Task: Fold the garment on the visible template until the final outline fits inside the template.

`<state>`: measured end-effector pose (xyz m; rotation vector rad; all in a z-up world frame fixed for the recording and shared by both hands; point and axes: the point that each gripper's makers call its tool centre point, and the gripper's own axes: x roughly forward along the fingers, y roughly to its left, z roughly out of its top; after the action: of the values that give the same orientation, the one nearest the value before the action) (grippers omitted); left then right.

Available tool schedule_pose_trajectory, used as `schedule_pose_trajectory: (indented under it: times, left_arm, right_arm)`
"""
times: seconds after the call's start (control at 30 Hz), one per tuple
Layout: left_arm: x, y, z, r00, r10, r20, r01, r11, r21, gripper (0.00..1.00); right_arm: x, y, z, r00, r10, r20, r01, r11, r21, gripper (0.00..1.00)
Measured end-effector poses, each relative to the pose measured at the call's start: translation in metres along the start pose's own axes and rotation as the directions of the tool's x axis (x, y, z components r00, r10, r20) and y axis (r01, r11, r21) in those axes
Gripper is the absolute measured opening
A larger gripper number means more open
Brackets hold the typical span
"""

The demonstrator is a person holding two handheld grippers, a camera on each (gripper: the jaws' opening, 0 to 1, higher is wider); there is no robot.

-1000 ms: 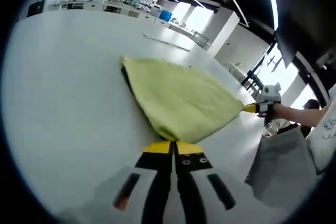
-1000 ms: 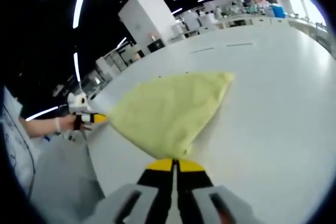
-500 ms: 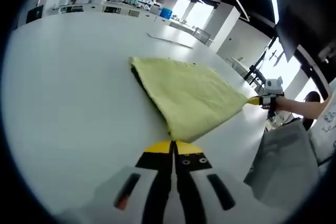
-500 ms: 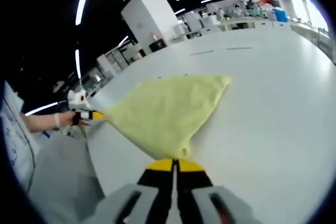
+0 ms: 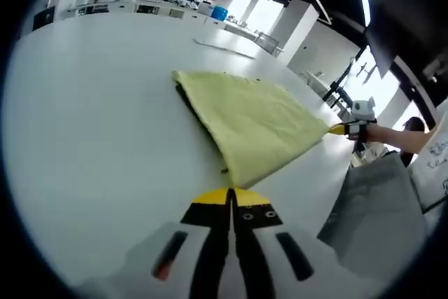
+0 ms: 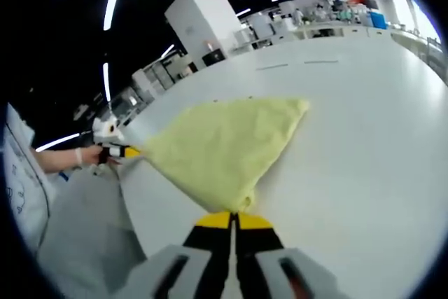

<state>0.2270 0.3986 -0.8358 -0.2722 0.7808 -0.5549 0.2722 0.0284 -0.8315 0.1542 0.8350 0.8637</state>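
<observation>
Both grippers' fingers (image 5: 231, 197) pinch the yellow garment's (image 5: 255, 120) corners.

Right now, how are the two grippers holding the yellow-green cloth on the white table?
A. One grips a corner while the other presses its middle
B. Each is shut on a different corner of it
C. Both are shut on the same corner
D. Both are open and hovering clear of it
B: the left gripper is shut on one near corner of the yellow-green cloth, and the right gripper is shut on the other, with the cloth spread between them on the white table.
</observation>
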Motion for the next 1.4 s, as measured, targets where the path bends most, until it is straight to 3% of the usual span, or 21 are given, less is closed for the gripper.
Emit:
schedule_pose_trajectory:
  times: [0.13, 0.3, 0.6, 0.7, 0.77, 1.03, 1.23, 1.37, 1.4]
  left_arm:
    - [-0.007, -0.010, -0.012, 1.000, -0.007, -0.011, 0.007, 1.000, 0.002, 0.00]
    - [-0.007, -0.007, -0.014, 1.000, -0.005, -0.013, 0.005, 1.000, -0.016, 0.00]
    - [-0.011, -0.012, -0.009, 1.000, -0.002, -0.017, 0.002, 1.000, 0.013, 0.00]
    - [-0.016, -0.006, 0.000, 1.000, 0.008, 0.017, -0.008, 1.000, 0.008, 0.00]
    - [-0.019, -0.011, 0.008, 0.999, 0.000, 0.045, 0.000, 1.000, 0.001, 0.01]
    - [-0.023, -0.022, 0.030, 0.994, -0.011, 0.107, -0.001, 0.994, 0.113, 0.38]
    - [-0.019, -0.031, 0.035, 0.995, -0.008, 0.097, -0.010, 0.982, 0.189, 0.65]
    - [-0.017, -0.032, 0.038, 0.993, 0.007, 0.119, -0.032, 0.977, 0.213, 0.99]
    - [-0.019, -0.032, 0.037, 0.993, 0.007, 0.116, -0.032, 0.976, 0.214, 0.97]
  right_arm:
    - [-0.004, 0.004, -0.012, 1.000, 0.011, -0.011, -0.011, 1.000, 0.018, 0.00]
    - [-0.006, 0.007, -0.021, 1.000, 0.012, -0.027, -0.012, 1.000, 0.022, 0.00]
    - [-0.011, 0.009, -0.017, 0.999, 0.009, -0.037, -0.009, 1.000, -0.007, 0.00]
    - [-0.020, 0.011, -0.006, 1.000, -0.007, -0.004, 0.007, 0.999, -0.034, 0.11]
    - [-0.024, 0.013, 0.002, 0.999, -0.025, 0.028, 0.027, 0.998, -0.052, 0.24]
    - [-0.035, 0.014, 0.020, 0.994, -0.068, 0.088, 0.079, 0.989, -0.126, 0.68]
    - [-0.038, 0.018, 0.022, 0.992, -0.081, 0.097, 0.096, 0.983, -0.155, 0.85]
    - [-0.038, 0.019, 0.020, 0.990, -0.098, 0.098, 0.113, 0.981, -0.159, 1.00]
    - [-0.039, 0.019, 0.018, 0.992, -0.092, 0.085, 0.104, 0.982, -0.155, 1.00]
